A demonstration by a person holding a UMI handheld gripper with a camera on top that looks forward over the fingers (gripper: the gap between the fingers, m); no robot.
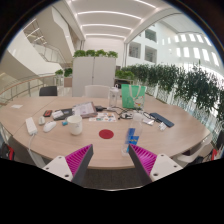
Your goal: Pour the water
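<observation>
On the round wooden bench: green pitcher and white cup, well beyond the tool, fingers spread, holding nothing. Pouring evidently not yet begun; grasp remains.

The gripper hung above the round wooden tabletop, jaws apart and empty. Just beyond them lay a red disc and a blue object; farther off stood a green pitcher.

Office atrium, meeting table, planters
</observation>
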